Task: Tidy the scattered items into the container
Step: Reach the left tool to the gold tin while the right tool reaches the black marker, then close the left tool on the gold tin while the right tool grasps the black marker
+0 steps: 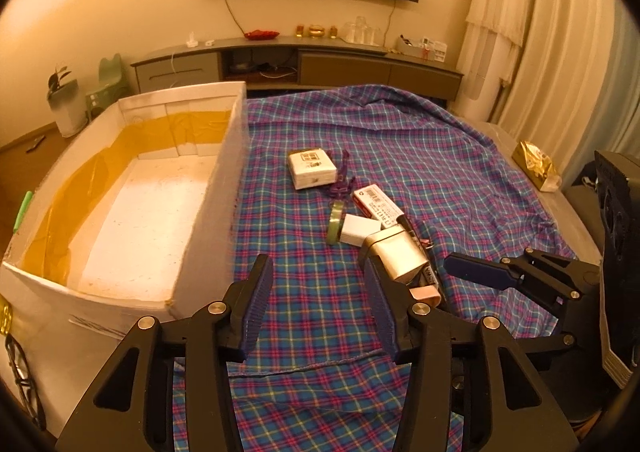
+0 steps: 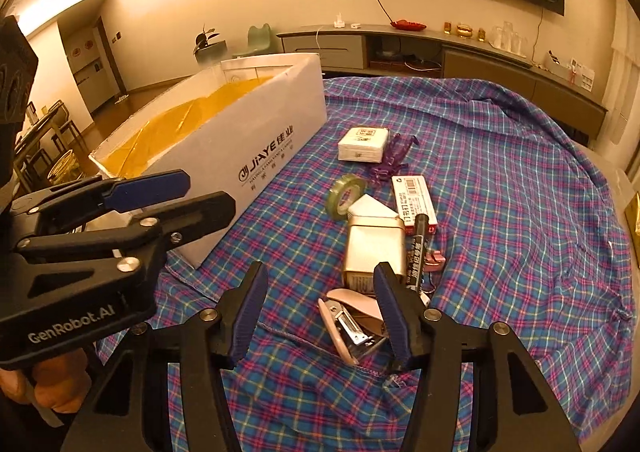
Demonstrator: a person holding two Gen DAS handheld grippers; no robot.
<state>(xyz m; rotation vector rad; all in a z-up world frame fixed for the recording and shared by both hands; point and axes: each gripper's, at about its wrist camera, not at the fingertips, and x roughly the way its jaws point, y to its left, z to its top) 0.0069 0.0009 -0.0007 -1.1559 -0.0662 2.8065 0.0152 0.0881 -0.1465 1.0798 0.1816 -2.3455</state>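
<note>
A white foam box (image 1: 224, 188) with yellow tape inside stands at the left on a plaid cloth; it also shows in the right wrist view (image 2: 256, 140). Scattered on the cloth lie a white tissue pack (image 2: 363, 145), a tape roll (image 2: 346, 196), a white carton (image 2: 374, 244), a red-white staple box (image 2: 414, 198), a black marker (image 2: 418, 252), a pink stapler (image 2: 354, 322) and purple clips (image 2: 394, 156). My left gripper (image 1: 318, 298) is open and empty beside the box. My right gripper (image 2: 318, 306) is open, its right finger by the stapler.
The plaid cloth (image 1: 420, 156) covers a table whose grey edge shows at the right. A gold wrapped packet (image 1: 534, 166) lies on that edge. A low cabinet (image 1: 300, 64) with glasses and ornaments stands behind. A curtain hangs at the right.
</note>
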